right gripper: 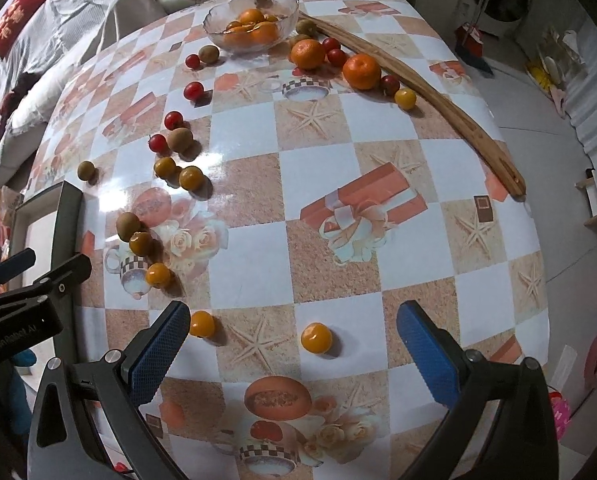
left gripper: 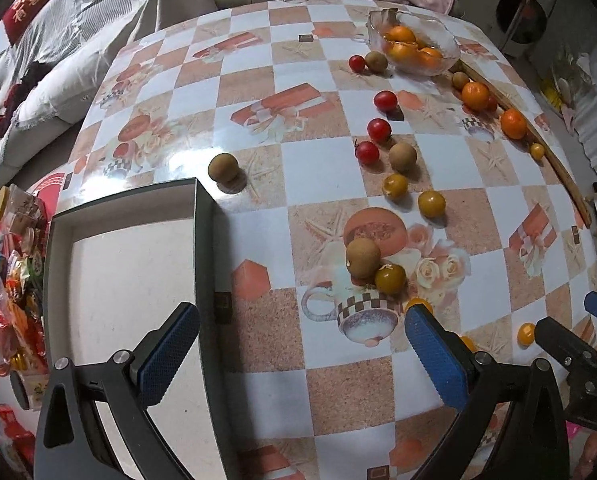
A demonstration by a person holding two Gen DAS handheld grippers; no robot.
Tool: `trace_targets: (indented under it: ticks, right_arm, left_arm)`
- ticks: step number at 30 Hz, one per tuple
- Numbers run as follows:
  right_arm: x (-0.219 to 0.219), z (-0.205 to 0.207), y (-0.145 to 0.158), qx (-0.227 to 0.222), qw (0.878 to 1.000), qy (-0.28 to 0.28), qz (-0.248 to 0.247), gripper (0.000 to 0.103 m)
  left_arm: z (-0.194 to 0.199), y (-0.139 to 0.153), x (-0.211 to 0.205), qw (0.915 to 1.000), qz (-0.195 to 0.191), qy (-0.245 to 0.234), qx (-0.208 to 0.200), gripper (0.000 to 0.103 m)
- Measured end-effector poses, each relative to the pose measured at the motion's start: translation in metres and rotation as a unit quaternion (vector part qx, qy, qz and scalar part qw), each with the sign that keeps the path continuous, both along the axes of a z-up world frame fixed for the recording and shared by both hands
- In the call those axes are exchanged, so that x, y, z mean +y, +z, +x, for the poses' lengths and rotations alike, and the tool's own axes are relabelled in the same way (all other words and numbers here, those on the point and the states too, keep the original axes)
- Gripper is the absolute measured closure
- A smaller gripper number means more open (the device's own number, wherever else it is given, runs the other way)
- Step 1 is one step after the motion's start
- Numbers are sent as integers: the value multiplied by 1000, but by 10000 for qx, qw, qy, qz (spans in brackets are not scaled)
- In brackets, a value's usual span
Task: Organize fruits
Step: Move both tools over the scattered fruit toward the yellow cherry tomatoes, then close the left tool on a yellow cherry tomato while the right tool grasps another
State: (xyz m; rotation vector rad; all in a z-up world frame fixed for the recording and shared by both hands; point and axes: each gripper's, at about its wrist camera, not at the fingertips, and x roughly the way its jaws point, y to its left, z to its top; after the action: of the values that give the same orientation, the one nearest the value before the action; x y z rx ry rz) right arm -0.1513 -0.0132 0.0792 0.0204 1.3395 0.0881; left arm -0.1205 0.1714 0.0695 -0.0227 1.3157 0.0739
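Fruits lie scattered on the checkered table: red cherry tomatoes [left gripper: 379, 129], yellow tomatoes [left gripper: 431, 203], brown longans [left gripper: 363, 258] and two oranges [right gripper: 361, 71]. A glass bowl [left gripper: 449, 40] at the far side holds several oranges. An empty dark box [left gripper: 202, 216] with a white floor stands at the left. My left gripper [left gripper: 300, 350] is open and empty, over the box's right wall. My right gripper [right gripper: 292, 352] is open and empty, with a small orange fruit [right gripper: 316, 337] lying between its fingers on the table.
A long wooden stick [right gripper: 426, 92] lies along the table's right edge. Snack packets [left gripper: 6, 280] are piled left of the box. A sofa with bedding and clothes [left gripper: 78, 40] stands behind the table. The right gripper also shows in the left wrist view [left gripper: 578, 344].
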Motion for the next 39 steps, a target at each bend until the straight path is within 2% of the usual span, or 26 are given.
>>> trace_targets:
  ticks: [25,39]
  right_arm:
    - [-12,3,-9,111,9999,-111,-49,0]
    - [-25,-5,-29,249,9994,-242,15,0]
  left_arm:
    - [19,-6,-17,9998,-1,-206,-7,0]
    - [58,-24,-23,9995,76,-286,-135,0]
